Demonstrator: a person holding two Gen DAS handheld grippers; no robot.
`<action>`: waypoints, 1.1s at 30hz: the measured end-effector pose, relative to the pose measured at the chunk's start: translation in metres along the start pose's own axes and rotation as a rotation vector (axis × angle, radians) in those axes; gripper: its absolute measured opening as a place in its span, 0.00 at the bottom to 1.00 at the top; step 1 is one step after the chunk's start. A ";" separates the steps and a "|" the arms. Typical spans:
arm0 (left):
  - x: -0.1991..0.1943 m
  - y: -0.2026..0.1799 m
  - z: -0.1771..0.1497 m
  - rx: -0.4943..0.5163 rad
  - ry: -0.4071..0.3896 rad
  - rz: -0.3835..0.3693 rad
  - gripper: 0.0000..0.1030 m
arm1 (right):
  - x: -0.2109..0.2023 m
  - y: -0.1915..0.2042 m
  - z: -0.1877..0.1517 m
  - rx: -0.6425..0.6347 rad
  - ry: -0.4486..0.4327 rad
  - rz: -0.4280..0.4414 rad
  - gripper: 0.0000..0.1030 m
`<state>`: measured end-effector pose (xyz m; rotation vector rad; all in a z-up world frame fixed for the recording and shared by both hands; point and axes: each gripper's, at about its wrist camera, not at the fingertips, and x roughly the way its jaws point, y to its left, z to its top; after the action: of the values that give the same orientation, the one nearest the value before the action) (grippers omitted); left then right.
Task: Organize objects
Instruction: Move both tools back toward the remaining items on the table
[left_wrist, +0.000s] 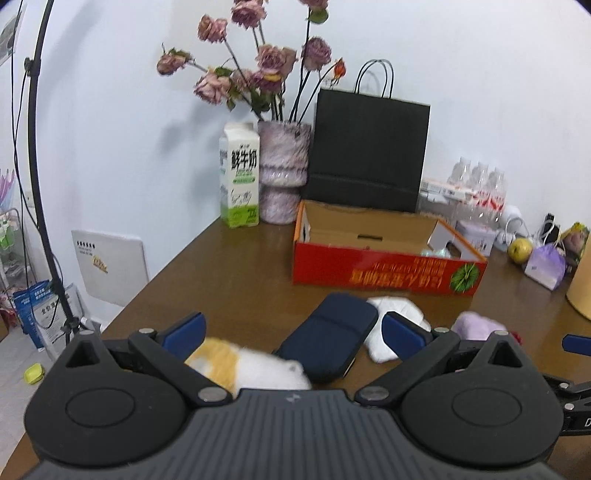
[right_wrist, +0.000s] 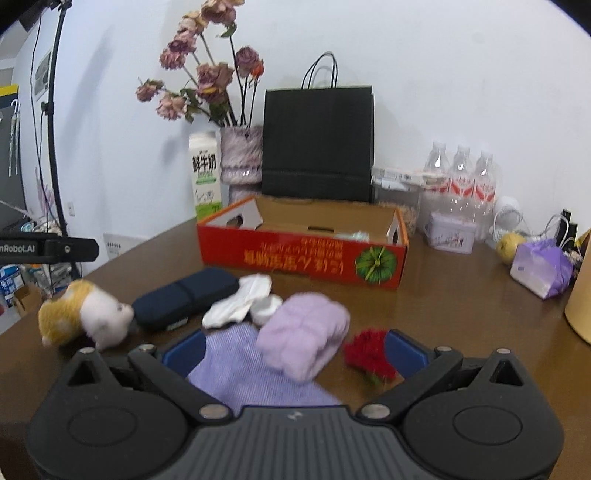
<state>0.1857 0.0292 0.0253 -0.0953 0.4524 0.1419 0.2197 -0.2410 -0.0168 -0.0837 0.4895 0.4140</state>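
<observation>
Both claws spread wide, holding nothing — left gripper (left_wrist: 293, 330) over the dark blue zip case (left_wrist: 328, 341); right gripper (right_wrist: 293, 350) straddles a fluffy lilac bundle (right_wrist: 304, 338), perhaps socks. Bare brown tabletop (right_wrist: 461, 306) at two o'clock — open red cardboard box (right_wrist: 306, 258) at twelve.

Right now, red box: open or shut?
Open. The red box has no lid on; its brown inside shows, mostly empty, with something pale in the right corner.
</observation>
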 end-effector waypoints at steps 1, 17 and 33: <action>-0.001 0.003 -0.003 0.002 0.007 0.002 1.00 | 0.000 0.001 -0.003 -0.002 0.009 0.004 1.00; -0.007 0.041 -0.020 -0.002 0.062 0.023 1.00 | 0.066 0.015 -0.013 -0.115 0.213 0.087 1.00; -0.003 0.056 -0.031 -0.040 0.091 0.017 1.00 | 0.084 0.011 -0.024 -0.086 0.190 0.145 0.83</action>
<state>0.1609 0.0800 -0.0049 -0.1372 0.5412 0.1640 0.2724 -0.2041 -0.0775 -0.1728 0.6668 0.5722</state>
